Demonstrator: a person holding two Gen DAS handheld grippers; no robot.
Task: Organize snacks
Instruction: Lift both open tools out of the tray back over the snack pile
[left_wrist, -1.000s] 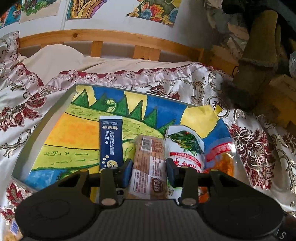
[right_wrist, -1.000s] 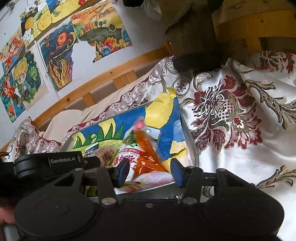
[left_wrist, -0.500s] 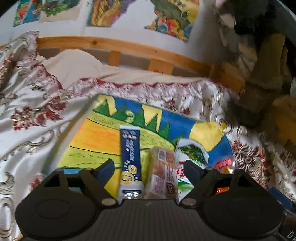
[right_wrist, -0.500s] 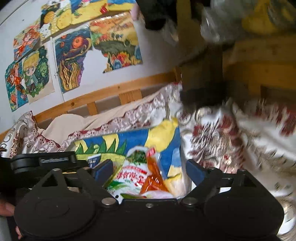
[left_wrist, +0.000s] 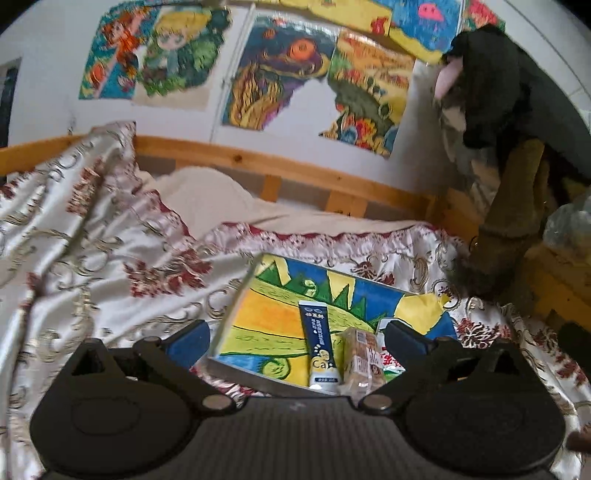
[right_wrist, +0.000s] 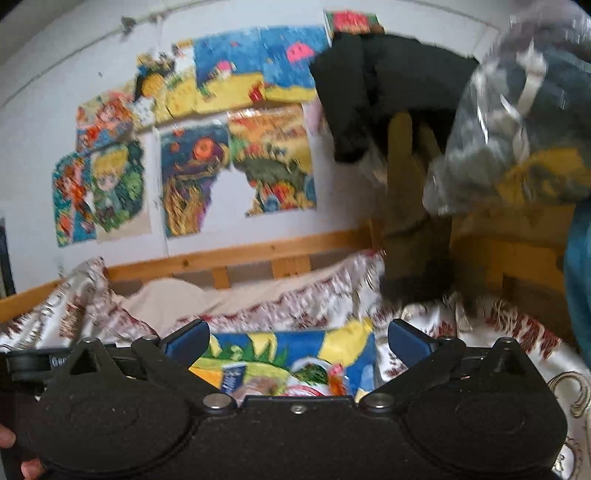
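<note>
A shallow tray (left_wrist: 258, 314) with a painted landscape bottom lies on the bedspread. In it, side by side, lie a blue sachet (left_wrist: 319, 343), a brown wrapped snack bar (left_wrist: 360, 356) and a white and red bag (left_wrist: 389, 360), partly hidden by my right finger. My left gripper (left_wrist: 295, 341) is open and empty, held above the tray's near edge. My right gripper (right_wrist: 297, 338) is open and empty too, above the tray (right_wrist: 354, 343); the blue sachet (right_wrist: 232, 376), the white bag (right_wrist: 310, 373) and an orange packet (right_wrist: 338, 378) show blurred below it.
The floral satin bedspread (left_wrist: 110, 258) covers the bed around the tray. A wooden bed rail (left_wrist: 295, 170) runs along the wall with drawings. Dark clothes and a bagged bundle (right_wrist: 517, 110) hang over a wooden frame at the right.
Both grippers opened wide, from narrow around the snacks, and drew back and up from the tray. The snack bar and the orange packet stay lying in the tray.
</note>
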